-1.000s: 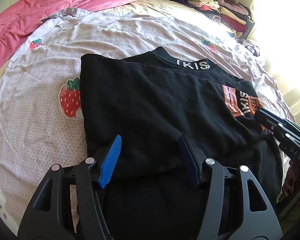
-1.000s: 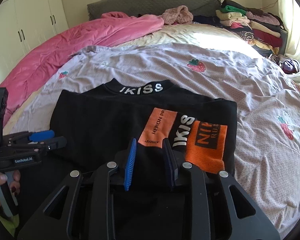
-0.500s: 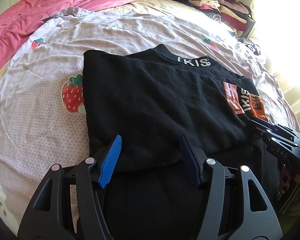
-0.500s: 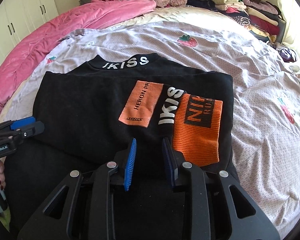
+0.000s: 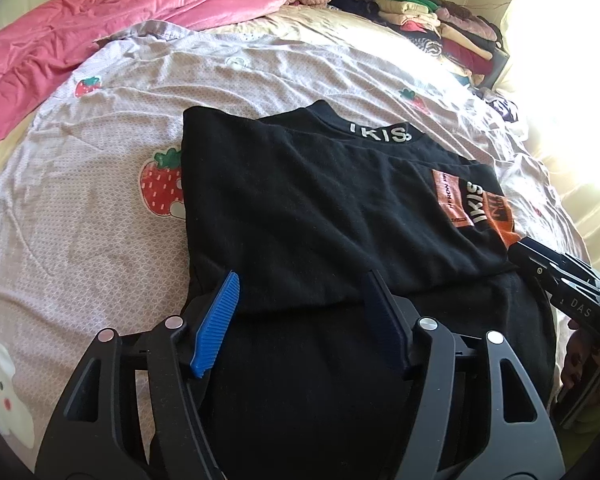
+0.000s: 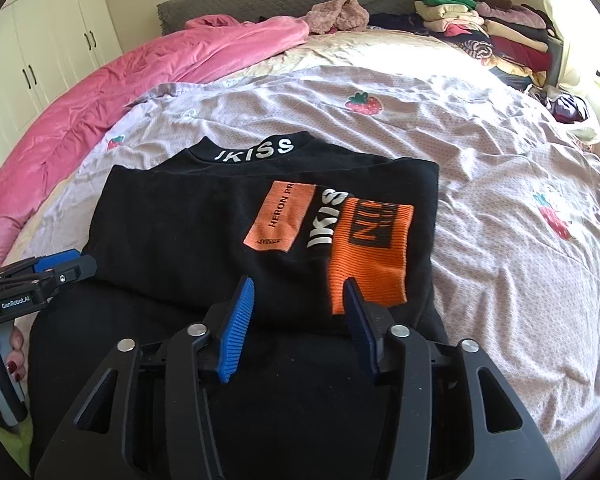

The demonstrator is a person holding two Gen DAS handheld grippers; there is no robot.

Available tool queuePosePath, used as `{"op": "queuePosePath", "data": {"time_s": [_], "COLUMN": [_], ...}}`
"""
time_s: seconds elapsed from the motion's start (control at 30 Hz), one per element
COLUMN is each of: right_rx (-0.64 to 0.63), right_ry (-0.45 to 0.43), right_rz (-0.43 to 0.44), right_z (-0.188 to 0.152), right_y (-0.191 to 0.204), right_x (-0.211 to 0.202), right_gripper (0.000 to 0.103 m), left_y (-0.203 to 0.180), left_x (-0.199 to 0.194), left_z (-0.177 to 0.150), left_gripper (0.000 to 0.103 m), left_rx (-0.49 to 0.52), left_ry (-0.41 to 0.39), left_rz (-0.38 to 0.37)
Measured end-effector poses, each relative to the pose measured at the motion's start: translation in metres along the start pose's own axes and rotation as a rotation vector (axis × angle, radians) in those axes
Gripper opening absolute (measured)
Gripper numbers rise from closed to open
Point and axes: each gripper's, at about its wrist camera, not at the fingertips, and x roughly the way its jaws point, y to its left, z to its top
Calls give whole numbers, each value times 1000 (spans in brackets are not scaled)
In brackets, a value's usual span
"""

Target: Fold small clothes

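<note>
A black top (image 5: 320, 208) with a white "IKISS" collar and orange patches (image 6: 364, 248) lies on the bed, its sides folded in over the middle. My left gripper (image 5: 300, 292) is open and empty, over the near left part of the folded edge. My right gripper (image 6: 300, 296) is open and empty, just in front of the orange patch. Each gripper also shows in the other's view: the left one (image 6: 60, 268) and the right one (image 5: 556, 272).
The bed has a lilac strawberry-print sheet (image 5: 100, 220). A pink quilt (image 6: 120, 92) lies at the back left. Stacked folded clothes (image 6: 488, 36) sit at the back right. White wardrobes (image 6: 40, 40) stand on the left.
My right gripper's jaws have opened wide from a narrow gap. Both grippers shifted slightly over the top. The top has not moved.
</note>
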Motion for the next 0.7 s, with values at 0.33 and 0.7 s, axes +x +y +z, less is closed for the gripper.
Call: {"op": "queuePosePath", "data": {"time_s": [0.33,0.7], "right_rx": [27,23], "right_ry": [-49,-85], "right_rz": [11,18], "right_z": [-7,-17], "right_y": [-5,-5], "right_x": [-25,-51], "right_gripper": [69,78], "left_y": [-4,-12], "left_x": [-18,-44], "left_z": [-6,-12], "left_gripper": [76,90], "left_rx": [-5,4], "left_ry": [-30,-78], "left_rz": [1,12]}}
